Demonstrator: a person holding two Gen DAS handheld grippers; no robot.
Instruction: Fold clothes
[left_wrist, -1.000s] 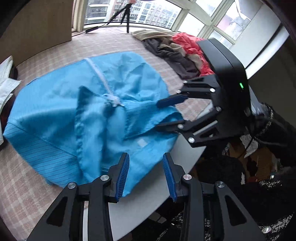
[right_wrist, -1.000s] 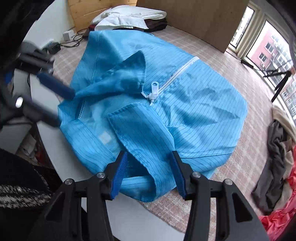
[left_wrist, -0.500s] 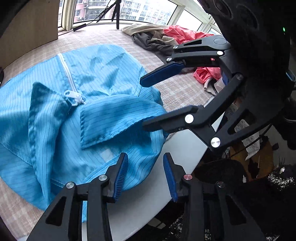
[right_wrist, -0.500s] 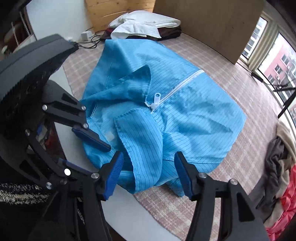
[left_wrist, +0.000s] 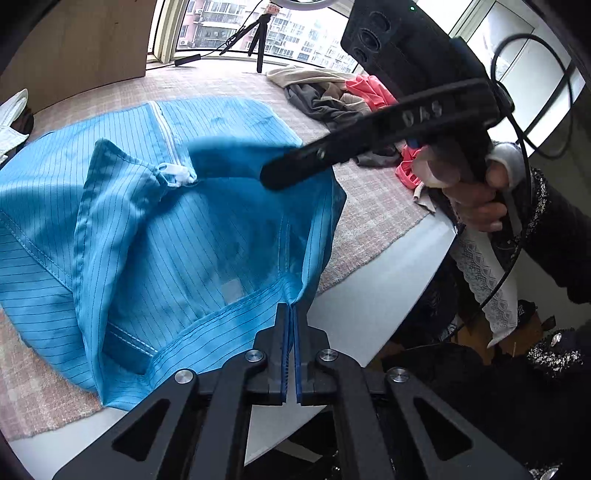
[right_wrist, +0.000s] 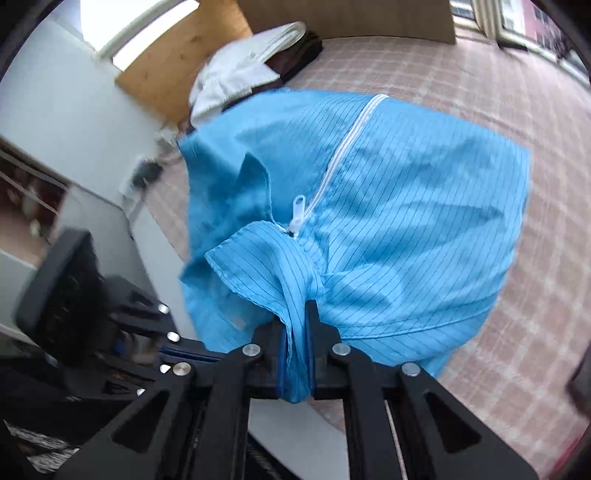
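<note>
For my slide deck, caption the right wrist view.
Right gripper closing on a bunched fold of the blue zippered garment over the checked table cover.

The blue pinstriped zip-front garment (left_wrist: 155, 236) runs off the left edge of the left wrist view; its bunched collar fabric disappears between the pads of the right hand-held gripper (right_wrist: 297, 354), so the pinched edge cannot be seen; the other black hand-held gripper (right_wrist: 110, 325) at lower left of the right wrist view is motion-blurred; the white folded cloth (right_wrist: 243, 70) behind is smeared too.
</note>
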